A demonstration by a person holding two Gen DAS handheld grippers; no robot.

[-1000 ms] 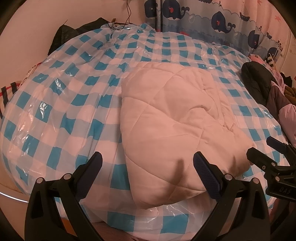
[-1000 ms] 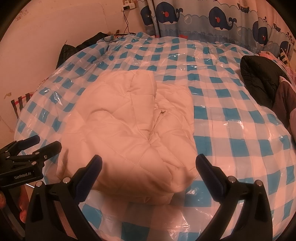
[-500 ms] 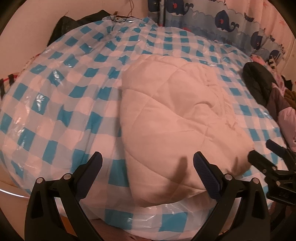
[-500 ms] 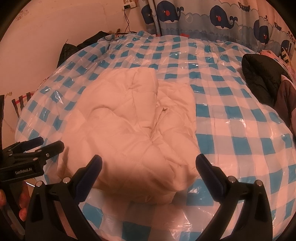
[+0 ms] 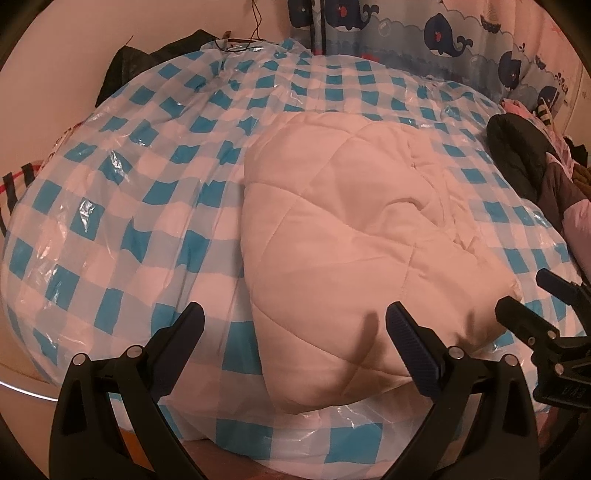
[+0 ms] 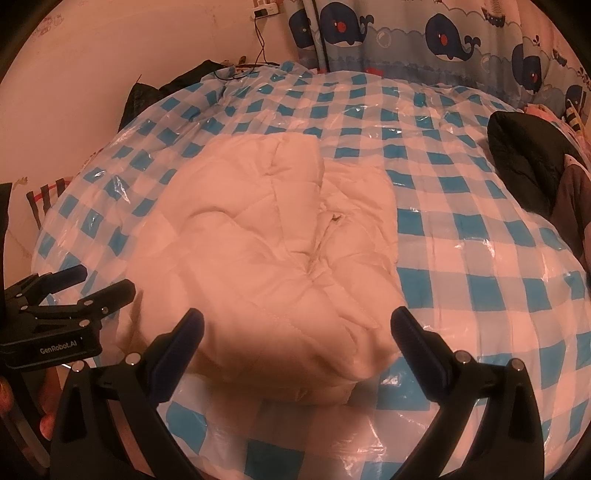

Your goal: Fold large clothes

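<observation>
A puffy white quilted coat [image 5: 354, 236] lies folded into a thick bundle on the blue-and-white checked plastic sheet [image 5: 140, 206] that covers the bed. My left gripper [image 5: 295, 328] hovers open at the bundle's near left edge, nothing between its fingers. The right gripper [image 5: 532, 291] shows at the right edge of the left wrist view, beside the bundle's near right corner. In the right wrist view the coat [image 6: 266, 251] fills the middle, and my right gripper [image 6: 297, 326] stands open just above its near edge. The left gripper [image 6: 88, 280] appears at the left there, open.
A dark jacket [image 6: 524, 158] and other clothes are piled at the bed's right side. A whale-print curtain [image 6: 424, 33] hangs behind the bed. Black cloth [image 5: 147, 62] and a cable [image 6: 258, 44] lie at the far left corner by the wall.
Both grippers stay open over the coat's near edge. The left wrist view has swayed slightly up and back; the coat has not moved.
</observation>
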